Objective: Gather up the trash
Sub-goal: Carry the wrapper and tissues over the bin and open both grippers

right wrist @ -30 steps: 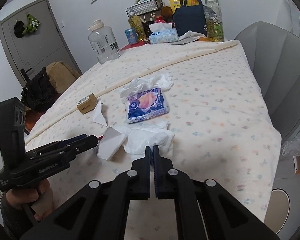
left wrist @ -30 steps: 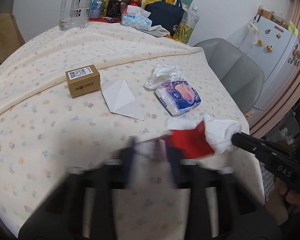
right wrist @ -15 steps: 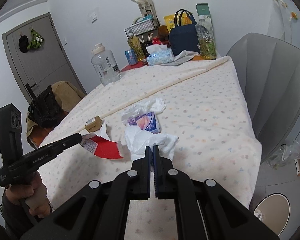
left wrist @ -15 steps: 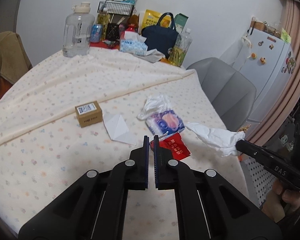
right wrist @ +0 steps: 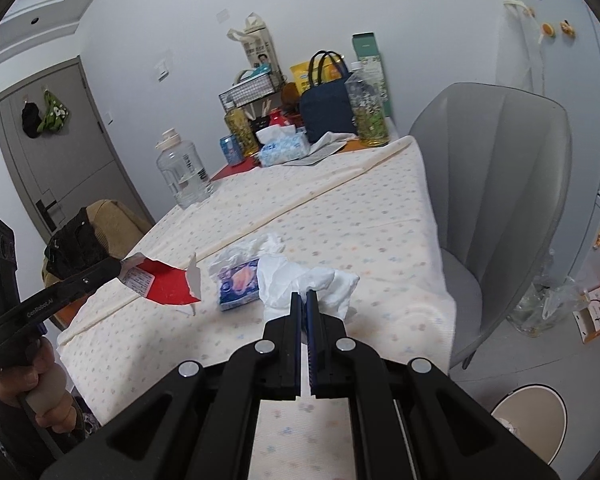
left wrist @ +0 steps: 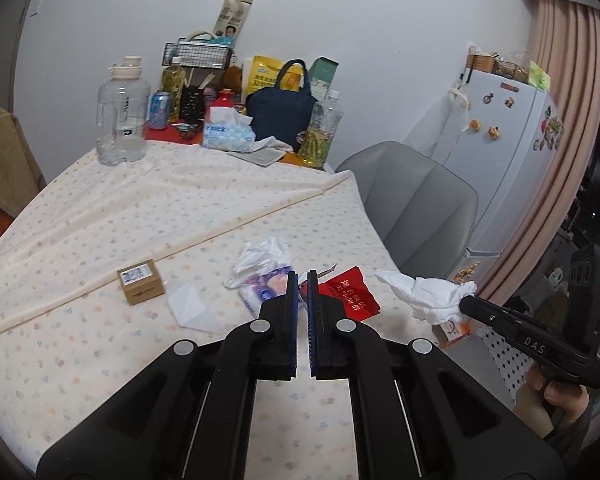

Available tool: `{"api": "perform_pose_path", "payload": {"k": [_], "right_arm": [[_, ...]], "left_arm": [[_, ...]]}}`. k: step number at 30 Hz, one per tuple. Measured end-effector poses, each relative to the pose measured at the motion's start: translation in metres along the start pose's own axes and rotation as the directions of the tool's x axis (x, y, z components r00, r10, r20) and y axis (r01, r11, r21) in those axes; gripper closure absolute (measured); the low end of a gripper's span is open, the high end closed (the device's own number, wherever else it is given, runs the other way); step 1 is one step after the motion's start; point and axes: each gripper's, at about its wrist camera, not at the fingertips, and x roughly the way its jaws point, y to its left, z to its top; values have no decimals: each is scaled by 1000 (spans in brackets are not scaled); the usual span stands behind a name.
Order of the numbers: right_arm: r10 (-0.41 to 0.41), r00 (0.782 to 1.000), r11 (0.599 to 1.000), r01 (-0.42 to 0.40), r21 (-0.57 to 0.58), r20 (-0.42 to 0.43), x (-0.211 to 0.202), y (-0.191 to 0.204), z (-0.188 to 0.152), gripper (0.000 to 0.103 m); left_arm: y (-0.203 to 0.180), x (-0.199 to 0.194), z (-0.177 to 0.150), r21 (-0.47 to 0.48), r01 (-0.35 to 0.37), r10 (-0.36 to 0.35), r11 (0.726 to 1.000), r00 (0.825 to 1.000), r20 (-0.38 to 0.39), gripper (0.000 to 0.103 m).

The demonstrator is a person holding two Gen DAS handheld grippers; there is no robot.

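- Left gripper (left wrist: 303, 276) clenched on a red wrapper (right wrist: 168, 286); right gripper (right wrist: 303, 295) clenched on crumpled tissue (right wrist: 300, 280), both lifted clear.
- Next, likely: carry both to the bin (right wrist: 530, 412), below-right of the right jaws.

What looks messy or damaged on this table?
The red wrapper in the left gripper is torn, with a ragged white edge. A crumpled tissue hangs from the right gripper. Another tissue lies wadded beside the tissue pack.

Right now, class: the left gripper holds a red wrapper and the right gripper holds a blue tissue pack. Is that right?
One thing is wrong. The right gripper holds a crumpled white tissue, as the right wrist view shows; the tissue pack lies on the table. The left gripper does hold the red wrapper.
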Motion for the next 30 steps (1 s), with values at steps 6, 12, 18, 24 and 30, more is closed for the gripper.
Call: {"api": "perform_pose_path", "payload": {"k": [6,12,18,24,30], "right_arm": [[-53,998,998,52,29,22,-17,-25,1,99],[-116,992,991,113,72,39,-36,-56,-2,100],[-178,983,977,171,128,52,-55,-92,-10,99],[-227,972,959,213,187,56,-70,-128,-21,99],[-278,959,933,257,253,50,-83,-167,-36,99]], "left_arm": [[-30,21,5,32,60,-60,998,998,-17,98],[-69,45,7,77,132,-128,988,991,-48,98],[-107,67,5,120,188,-179,975,980,-85,98],[-142,92,-2,160,233,-212,959,968,-137,98],[-182,116,-15,200,272,-233,941,953,-195,98]]}}
